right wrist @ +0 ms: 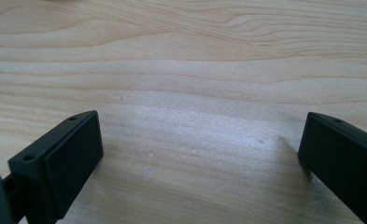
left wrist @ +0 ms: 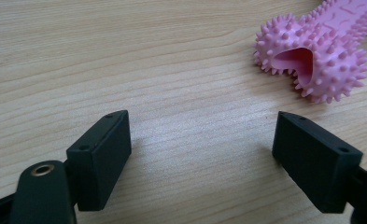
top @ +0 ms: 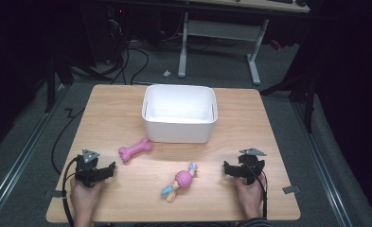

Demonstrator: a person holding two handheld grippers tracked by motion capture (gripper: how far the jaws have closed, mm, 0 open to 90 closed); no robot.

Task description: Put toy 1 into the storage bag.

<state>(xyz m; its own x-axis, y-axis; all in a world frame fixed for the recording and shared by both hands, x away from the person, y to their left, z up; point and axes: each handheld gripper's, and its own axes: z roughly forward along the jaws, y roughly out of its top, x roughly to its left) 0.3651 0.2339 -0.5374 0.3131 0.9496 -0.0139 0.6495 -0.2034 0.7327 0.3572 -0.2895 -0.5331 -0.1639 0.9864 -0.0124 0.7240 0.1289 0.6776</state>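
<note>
A pink spiky bone toy (top: 135, 150) lies on the wooden table (top: 108, 109), left of centre. In the left gripper view, one knobbed end of the bone toy (left wrist: 316, 51) shows at the upper right, beyond the jaws. A pink ball toy with blue and yellow rope ends (top: 181, 181) lies near the front middle. My left gripper (top: 109, 169) rests low at the front left, open, with bare wood between its jaws (left wrist: 202, 116). At the front right, my right gripper (top: 227, 169) is open over bare wood (right wrist: 202, 116). Each is held by a hand.
A white rectangular bin (top: 179, 130) stands at the back middle of the table, with nothing visible inside. Behind the table are a desk frame (top: 254, 61) and cables on the grey floor. The surroundings are dark.
</note>
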